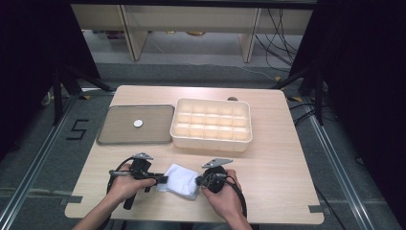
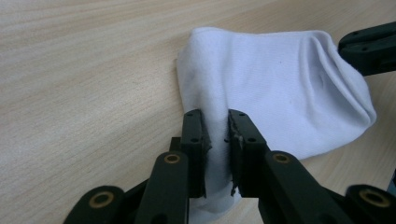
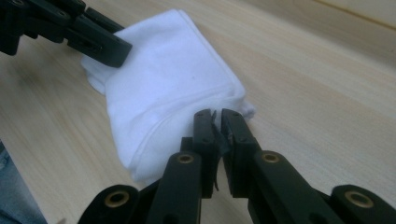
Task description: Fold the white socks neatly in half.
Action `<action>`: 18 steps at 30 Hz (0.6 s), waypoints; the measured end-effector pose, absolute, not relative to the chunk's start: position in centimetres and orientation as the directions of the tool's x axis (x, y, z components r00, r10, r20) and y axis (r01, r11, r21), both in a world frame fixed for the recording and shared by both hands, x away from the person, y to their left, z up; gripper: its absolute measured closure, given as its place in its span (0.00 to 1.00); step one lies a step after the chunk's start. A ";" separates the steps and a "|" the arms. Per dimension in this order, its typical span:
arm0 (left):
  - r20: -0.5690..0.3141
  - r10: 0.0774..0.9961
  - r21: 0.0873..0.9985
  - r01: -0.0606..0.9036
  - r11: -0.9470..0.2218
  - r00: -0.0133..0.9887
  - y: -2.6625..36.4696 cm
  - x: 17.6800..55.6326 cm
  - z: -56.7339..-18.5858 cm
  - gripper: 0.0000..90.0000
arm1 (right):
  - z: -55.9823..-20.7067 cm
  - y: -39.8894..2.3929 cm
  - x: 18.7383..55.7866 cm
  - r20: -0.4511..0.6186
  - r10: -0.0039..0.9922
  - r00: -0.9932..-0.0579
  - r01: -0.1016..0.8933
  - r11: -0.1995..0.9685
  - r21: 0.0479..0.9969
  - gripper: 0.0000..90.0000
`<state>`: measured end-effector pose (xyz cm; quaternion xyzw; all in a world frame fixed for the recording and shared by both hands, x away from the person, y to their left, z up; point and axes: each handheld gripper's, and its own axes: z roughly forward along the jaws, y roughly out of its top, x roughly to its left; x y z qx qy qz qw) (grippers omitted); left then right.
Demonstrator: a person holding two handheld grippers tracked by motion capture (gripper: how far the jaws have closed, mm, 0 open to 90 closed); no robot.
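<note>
A folded white cloth (image 1: 180, 180) is pinched at opposite edges near the table's (image 1: 268, 163) front, nipped tight by the left gripper (image 2: 216, 122) and right gripper (image 3: 215, 122). If pulled unevenly, thin fabric could slip free and the fold could be undone.

One readable sign: a black "5" (image 1: 76, 130) marked in tape on the grey floor (image 1: 52, 158), just left of the wooden table (image 1: 268, 158), level with the table's far half. No other readable text.
</note>
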<state>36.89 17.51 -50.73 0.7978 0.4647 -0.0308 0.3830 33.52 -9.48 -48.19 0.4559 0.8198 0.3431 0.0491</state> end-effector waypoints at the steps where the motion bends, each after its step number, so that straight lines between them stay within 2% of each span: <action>1: -0.403 0.718 0.582 0.764 -0.278 0.568 17.5 36.9 -50.7 0.86 | -47.9 -9.4 33.5 0.221 0.786 -0.577 0.703 0.341 0.623 0.94; 2: -0.404 0.715 0.586 0.762 -0.277 0.570 17.5 36.9 -50.7 0.86 | -46.9 -9.4 33.6 0.165 0.759 -0.630 0.627 0.372 0.684 0.95; 8: -0.408 0.717 0.587 0.764 -0.269 0.566 17.5 36.8 -50.8 0.86 | -45.4 -7.4 33.4 0.217 0.714 -0.665 0.621 0.367 0.693 1.00; 12: -0.416 0.712 0.584 0.766 -0.268 0.566 17.6 36.8 -50.8 0.85 | -47.0 -5.6 34.4 0.282 0.721 -0.634 0.709 0.395 0.585 1.00; 18: -0.412 0.712 0.587 0.763 -0.269 0.569 17.6 36.8 -50.7 0.85 | -48.5 -4.8 34.9 0.266 0.716 -0.645 0.713 0.440 0.546 1.00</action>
